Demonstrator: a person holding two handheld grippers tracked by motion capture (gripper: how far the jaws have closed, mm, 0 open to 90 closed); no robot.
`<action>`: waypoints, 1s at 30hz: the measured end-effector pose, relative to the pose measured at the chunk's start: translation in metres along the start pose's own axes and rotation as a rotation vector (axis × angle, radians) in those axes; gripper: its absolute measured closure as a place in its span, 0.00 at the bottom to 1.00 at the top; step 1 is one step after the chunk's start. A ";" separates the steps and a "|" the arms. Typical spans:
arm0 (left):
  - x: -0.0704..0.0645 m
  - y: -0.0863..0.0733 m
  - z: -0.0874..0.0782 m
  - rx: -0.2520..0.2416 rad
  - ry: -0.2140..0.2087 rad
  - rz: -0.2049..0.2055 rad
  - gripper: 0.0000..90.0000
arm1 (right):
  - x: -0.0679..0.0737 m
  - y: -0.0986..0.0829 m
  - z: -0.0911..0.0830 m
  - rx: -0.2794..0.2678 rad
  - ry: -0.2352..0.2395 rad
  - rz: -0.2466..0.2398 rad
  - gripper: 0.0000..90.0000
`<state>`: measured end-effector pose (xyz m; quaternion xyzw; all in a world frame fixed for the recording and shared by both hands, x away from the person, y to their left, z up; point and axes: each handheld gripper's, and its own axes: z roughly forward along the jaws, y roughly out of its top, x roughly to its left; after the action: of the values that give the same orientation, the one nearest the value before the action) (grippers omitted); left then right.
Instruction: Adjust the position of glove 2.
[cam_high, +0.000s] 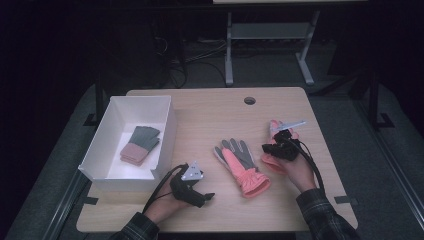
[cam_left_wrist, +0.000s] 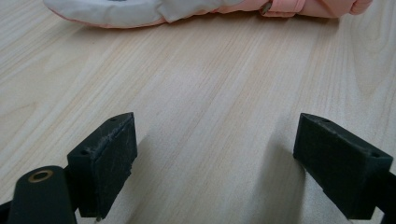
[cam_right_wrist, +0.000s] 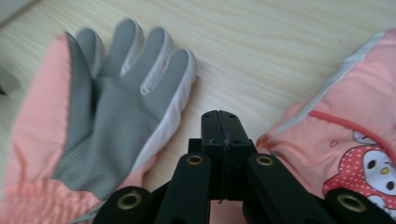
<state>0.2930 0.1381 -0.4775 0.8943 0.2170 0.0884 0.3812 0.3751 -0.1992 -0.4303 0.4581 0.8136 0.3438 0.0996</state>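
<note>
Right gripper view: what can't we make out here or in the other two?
- Right gripper view: right tongs closed; whether any fabric of the pink glove beside them is pinched can't be told.
- High view: that glove lies mostly under the hand and tongs.
- Left gripper view: the palm-up glove is cut off by the top edge.
- High view: gloves in the white box too small to count.

A rectangular light-wood table with rounded corners (cam_high: 210, 107) stands on grey carpeted floor (cam_high: 350, 130), a round cable hole (cam_high: 249, 100) near its far edge. Beyond it the room lies dark, where the grey metal legs of another desk (cam_high: 228, 55) rise and loose black cables (cam_high: 172, 60) trail on the floor. Light falls mainly on the tabletop.
</note>
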 end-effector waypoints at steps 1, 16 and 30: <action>0.000 0.000 0.000 -0.001 0.000 0.000 0.14 | -0.001 -0.001 0.002 0.011 -0.004 -0.001 1.00; 0.000 0.000 0.000 -0.004 0.001 0.002 0.14 | -0.019 -0.043 -0.039 0.040 -0.013 0.022 1.00; -0.001 0.000 0.001 -0.008 0.004 -0.010 0.14 | -0.044 -0.033 -0.060 -0.043 -0.084 0.037 0.74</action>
<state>0.2929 0.1369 -0.4780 0.8915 0.2219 0.0894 0.3848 0.3487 -0.2746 -0.4138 0.4851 0.7925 0.3432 0.1371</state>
